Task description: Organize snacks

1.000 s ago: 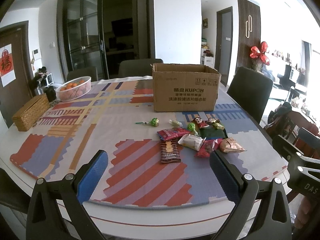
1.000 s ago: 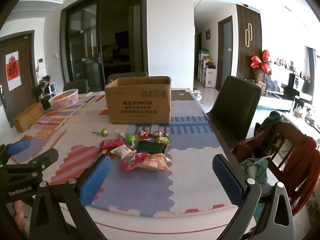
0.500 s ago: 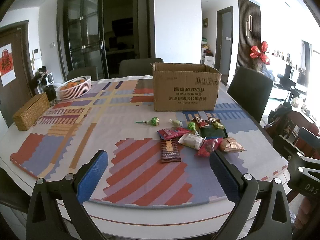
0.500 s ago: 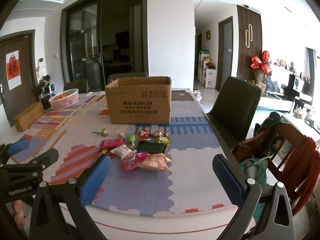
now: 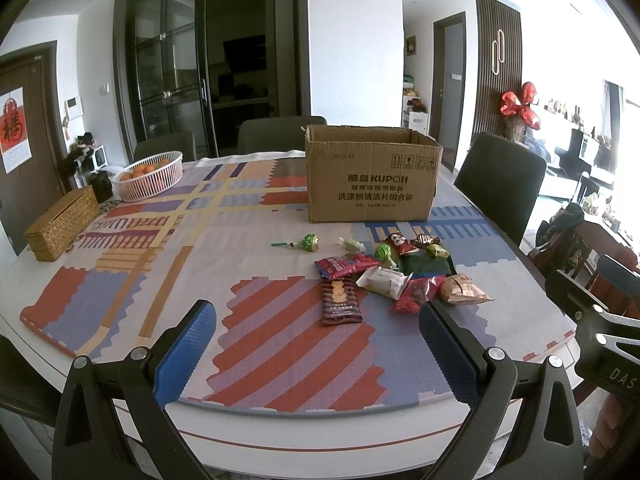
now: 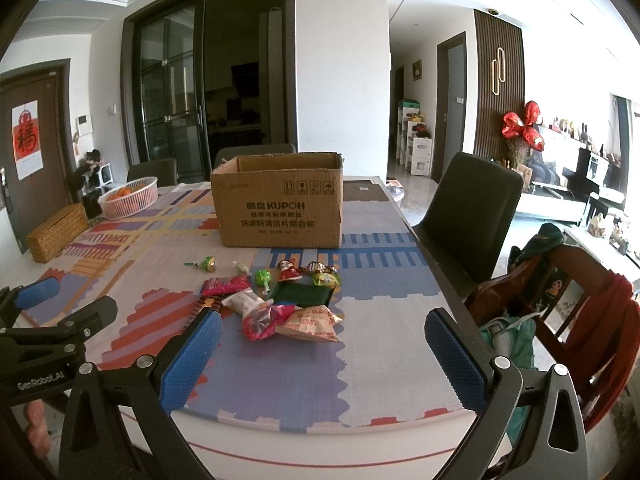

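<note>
- Hovering at the near edge of the desk, the left gripper has its jaws wide apart, holding nothing.
- The right gripper is likewise spread and unloaded.
- The snacks lie clustered on the mat, just before the open cardboard box.

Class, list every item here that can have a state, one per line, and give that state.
Cardboard box: open at the top, upright.
Left gripper: open, empty.
Right gripper: open, empty.
Green lollipop: wrapped, lying flat.
Brown biscuit packet: sealed, flat.
Pink basket: holding oranges.
</note>
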The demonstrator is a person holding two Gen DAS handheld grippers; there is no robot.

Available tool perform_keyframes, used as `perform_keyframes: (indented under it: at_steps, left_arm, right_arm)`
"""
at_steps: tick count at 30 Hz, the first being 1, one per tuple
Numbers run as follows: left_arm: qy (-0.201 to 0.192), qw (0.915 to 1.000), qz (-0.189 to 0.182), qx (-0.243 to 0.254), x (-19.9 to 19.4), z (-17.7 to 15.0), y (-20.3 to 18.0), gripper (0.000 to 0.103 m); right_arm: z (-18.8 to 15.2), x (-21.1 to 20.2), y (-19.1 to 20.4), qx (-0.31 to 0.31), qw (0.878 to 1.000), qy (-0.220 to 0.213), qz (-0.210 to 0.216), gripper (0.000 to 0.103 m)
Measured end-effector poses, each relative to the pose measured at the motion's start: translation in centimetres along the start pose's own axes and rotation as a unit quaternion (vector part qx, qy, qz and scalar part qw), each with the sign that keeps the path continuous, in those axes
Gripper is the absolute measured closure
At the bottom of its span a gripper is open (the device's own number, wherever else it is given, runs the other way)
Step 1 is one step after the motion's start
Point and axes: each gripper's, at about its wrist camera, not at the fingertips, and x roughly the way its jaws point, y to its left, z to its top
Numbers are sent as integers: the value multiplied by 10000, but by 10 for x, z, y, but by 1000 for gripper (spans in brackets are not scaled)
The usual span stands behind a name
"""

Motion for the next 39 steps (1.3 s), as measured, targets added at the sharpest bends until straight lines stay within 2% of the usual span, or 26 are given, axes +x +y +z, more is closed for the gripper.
perform_keyframes:
  at_steps: [16, 29, 39]
  left_arm:
    - [90, 10000, -10, -30, 3, -6, 1, 0]
    - [341, 9994, -30, 58, 41, 3, -4, 0]
    - [675, 9977, -87, 11, 91, 11, -4, 5]
  right_arm:
    - [2, 0, -1, -11, 9999, 118, 16, 0]
    - [1, 43, -5, 9, 9983, 571, 87, 0]
    - [6, 95, -6, 203, 9941, 1040, 223, 1]
